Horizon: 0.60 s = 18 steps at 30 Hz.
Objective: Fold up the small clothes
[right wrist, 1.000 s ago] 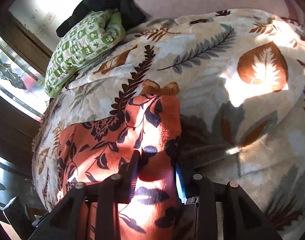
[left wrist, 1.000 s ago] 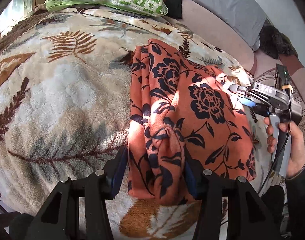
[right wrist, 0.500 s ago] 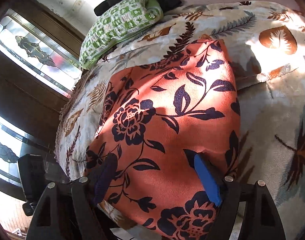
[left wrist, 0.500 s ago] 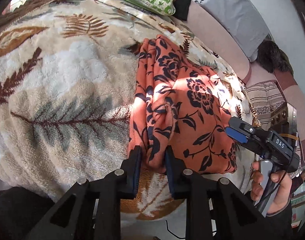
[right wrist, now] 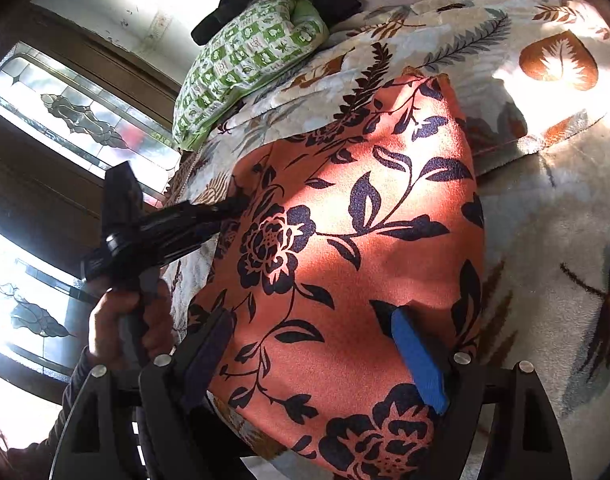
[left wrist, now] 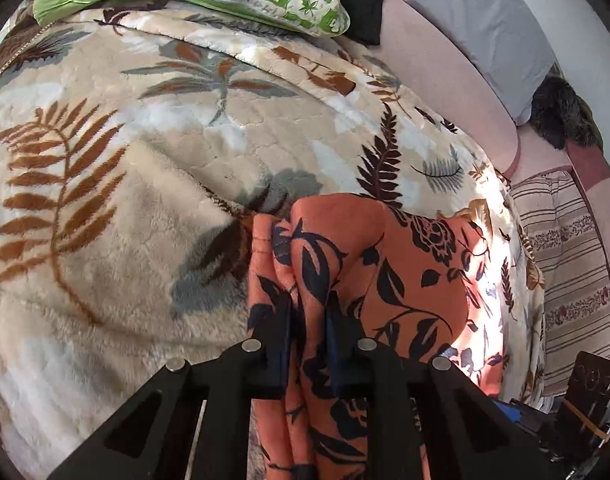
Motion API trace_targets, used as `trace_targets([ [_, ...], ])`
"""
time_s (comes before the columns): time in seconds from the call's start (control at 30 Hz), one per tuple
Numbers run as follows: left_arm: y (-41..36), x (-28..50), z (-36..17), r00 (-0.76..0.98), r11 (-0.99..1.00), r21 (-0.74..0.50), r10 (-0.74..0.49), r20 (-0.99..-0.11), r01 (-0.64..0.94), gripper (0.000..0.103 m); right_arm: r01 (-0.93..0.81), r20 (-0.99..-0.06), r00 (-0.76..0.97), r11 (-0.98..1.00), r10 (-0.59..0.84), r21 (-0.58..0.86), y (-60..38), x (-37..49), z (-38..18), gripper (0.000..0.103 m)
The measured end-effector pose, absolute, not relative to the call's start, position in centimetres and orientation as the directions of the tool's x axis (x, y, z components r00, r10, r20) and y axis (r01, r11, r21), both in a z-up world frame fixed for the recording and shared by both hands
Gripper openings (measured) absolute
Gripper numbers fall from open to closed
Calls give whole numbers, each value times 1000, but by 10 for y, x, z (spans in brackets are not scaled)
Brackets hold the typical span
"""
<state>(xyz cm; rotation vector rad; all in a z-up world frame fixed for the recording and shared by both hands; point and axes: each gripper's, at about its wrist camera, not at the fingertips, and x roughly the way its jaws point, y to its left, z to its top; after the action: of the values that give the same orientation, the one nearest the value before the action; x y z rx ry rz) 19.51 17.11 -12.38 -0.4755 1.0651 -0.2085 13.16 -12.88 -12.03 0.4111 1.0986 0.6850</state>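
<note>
Orange garment [right wrist: 345, 240], navy flowers; beige leaf-print blanket [left wrist: 145, 200]

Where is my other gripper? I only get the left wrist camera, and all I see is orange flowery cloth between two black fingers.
Observer: The right gripper is over the near end of the orange cloth. Its jaws are opening, wide apart, and the pads are not pressing the cloth.
Operator: Can you see my left one from there?
Observer: Yes. The left gripper is at the cloth's left edge, its jaws closing on a fold, and a hand is wrapped round its handle.
Operator: What's behind it?
Observer: A window with patterned glass.
</note>
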Motion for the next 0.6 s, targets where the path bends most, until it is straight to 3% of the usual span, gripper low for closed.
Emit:
trace_targets([
  [0.1, 167, 194, -123, 499, 891, -451, -369, -784, -50, 16, -316, -653, 258, 701, 712, 639, -130, 133, -124, 85],
  [0.27, 179, 190, -120, 509, 851, -517, -408, -758, -89, 21, -306, -659, 255, 705, 708, 640, -129, 133, -123, 85],
  [0.4, 169, 147, -79, 606, 916, -394, -275, -747, -70, 24, -300, -663, 260, 711, 702, 636, -130, 132, -124, 85],
  [0.47, 162, 111, -63, 638, 924, -381, -270, -721, -41, 26, -280, -650, 258, 699, 715, 658, -133, 134, -125, 85],
  [0.5, 158, 92, -58, 644, 916, -400, -291, -708, -26, 29, -267, -640, 256, 689, 725, 674, -136, 135, -126, 85],
  [0.57, 146, 60, -55, 653, 908, -418, -312, -690, -9, 52, -226, -619, 253, 667, 744, 709, -141, 139, -128, 85],
  [0.6, 140, 47, -55, 663, 909, -417, -311, -681, -2, 56, -210, -613, 252, 660, 749, 721, -142, 140, -129, 85],
])
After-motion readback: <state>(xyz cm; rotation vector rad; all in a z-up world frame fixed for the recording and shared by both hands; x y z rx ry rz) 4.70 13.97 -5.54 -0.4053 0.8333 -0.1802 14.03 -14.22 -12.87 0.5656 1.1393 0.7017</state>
